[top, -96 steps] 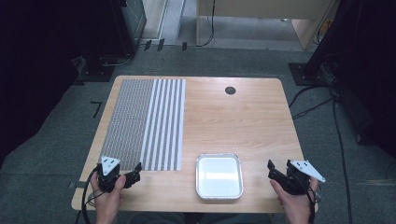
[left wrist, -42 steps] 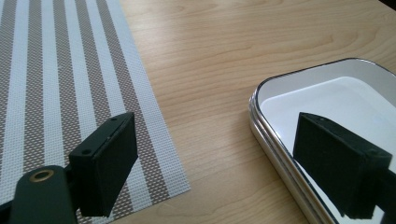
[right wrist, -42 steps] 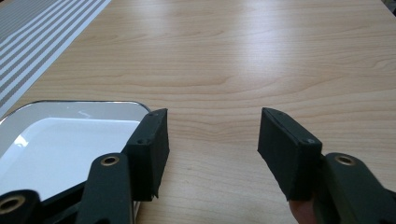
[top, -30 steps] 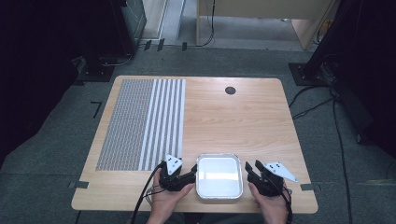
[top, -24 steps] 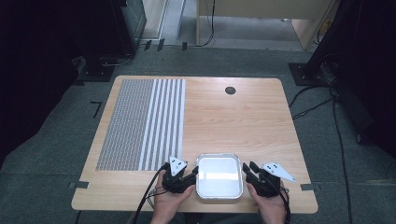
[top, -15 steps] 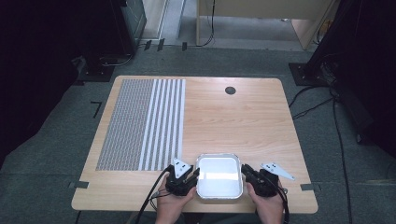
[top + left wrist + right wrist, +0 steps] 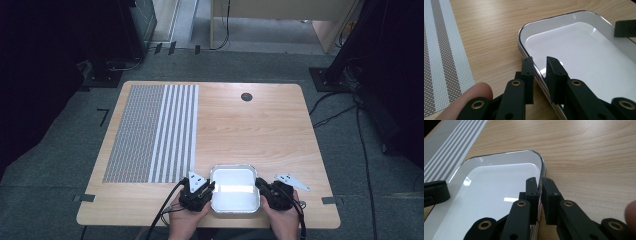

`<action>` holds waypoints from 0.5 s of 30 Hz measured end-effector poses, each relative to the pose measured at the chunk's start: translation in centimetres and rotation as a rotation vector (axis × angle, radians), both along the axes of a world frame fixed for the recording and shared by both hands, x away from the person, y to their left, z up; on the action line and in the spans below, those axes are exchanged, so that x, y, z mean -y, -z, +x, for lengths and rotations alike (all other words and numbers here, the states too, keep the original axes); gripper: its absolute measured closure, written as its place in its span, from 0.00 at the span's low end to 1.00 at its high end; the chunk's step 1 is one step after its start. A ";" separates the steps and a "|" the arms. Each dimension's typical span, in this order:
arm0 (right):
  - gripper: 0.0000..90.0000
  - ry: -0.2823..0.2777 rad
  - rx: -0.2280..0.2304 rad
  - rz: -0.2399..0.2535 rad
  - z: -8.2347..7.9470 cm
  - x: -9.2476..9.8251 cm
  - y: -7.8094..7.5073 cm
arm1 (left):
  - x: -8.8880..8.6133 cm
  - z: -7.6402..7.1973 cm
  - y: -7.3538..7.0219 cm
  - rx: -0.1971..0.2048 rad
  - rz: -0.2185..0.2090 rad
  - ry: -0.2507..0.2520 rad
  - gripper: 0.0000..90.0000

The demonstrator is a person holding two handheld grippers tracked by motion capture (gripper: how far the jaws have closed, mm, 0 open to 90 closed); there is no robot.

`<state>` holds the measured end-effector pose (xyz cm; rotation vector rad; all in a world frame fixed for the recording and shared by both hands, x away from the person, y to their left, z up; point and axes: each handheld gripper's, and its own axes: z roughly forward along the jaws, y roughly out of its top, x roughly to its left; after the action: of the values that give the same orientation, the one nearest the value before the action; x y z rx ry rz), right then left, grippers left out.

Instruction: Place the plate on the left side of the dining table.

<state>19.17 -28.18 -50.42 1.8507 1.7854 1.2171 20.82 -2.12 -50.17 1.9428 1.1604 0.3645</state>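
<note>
A white tray point(image 7: 234, 168) with a silver rim lies near the table's front edge. My left gripper point(image 7: 211, 187) is at its left rim and my right gripper point(image 7: 258, 186) at its right rim. In the left gripper view the jaws of the left gripper point(image 7: 539, 62) straddle the rim of the tray point(image 7: 579, 50), one outside and one inside; they have just been closing on it. In the right gripper view the right gripper point(image 7: 540, 182) pinches the rim of the tray point(image 7: 499, 175) in a narrow gap, having also just been closing. The tray holds nothing.
A grey and white striped placemat point(image 7: 150, 130) covers the left part of the wooden table point(image 7: 260, 130). A small black round cap point(image 7: 246, 96) sits near the far edge. Dark equipment and cables stand on the floor around the table.
Both hands came inward from the table's front corners to the tray's two sides. The jaws of both grippers narrowed onto the tray's rim. The tray has not moved.
</note>
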 end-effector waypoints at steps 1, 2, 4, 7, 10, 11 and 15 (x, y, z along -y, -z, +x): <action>0.95 0.012 0.003 -0.021 -0.1 -0.3 0.0 | 0.1 -0.1 0.0 0.006 0.007 -0.004 0.86; 0.95 0.012 0.003 -0.021 -0.1 -0.3 0.0 | 0.1 -0.1 0.0 0.006 0.007 -0.004 0.86; 0.96 0.023 0.005 -0.033 -0.2 -0.5 0.0 | 0.1 -0.1 0.0 0.011 0.011 -0.004 0.86; 0.97 0.038 0.008 -0.036 -0.2 -0.6 -0.1 | 0.2 -0.1 0.0 0.018 0.017 -0.004 0.86; 0.98 0.044 0.012 -0.038 -0.3 -0.7 -0.2 | 0.3 -0.2 0.0 0.027 0.028 -0.006 0.86; 0.98 0.048 0.013 -0.034 -0.3 -0.7 -0.2 | 0.3 -0.2 0.0 0.028 0.029 -0.006 0.86; 0.98 0.061 0.017 -0.021 -0.3 -0.7 -0.2 | 0.3 -0.1 0.2 0.024 0.034 0.002 0.82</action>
<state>18.84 -27.52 -50.26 1.8630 1.7131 1.1837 20.74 -2.41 -50.34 1.9641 1.1437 0.4076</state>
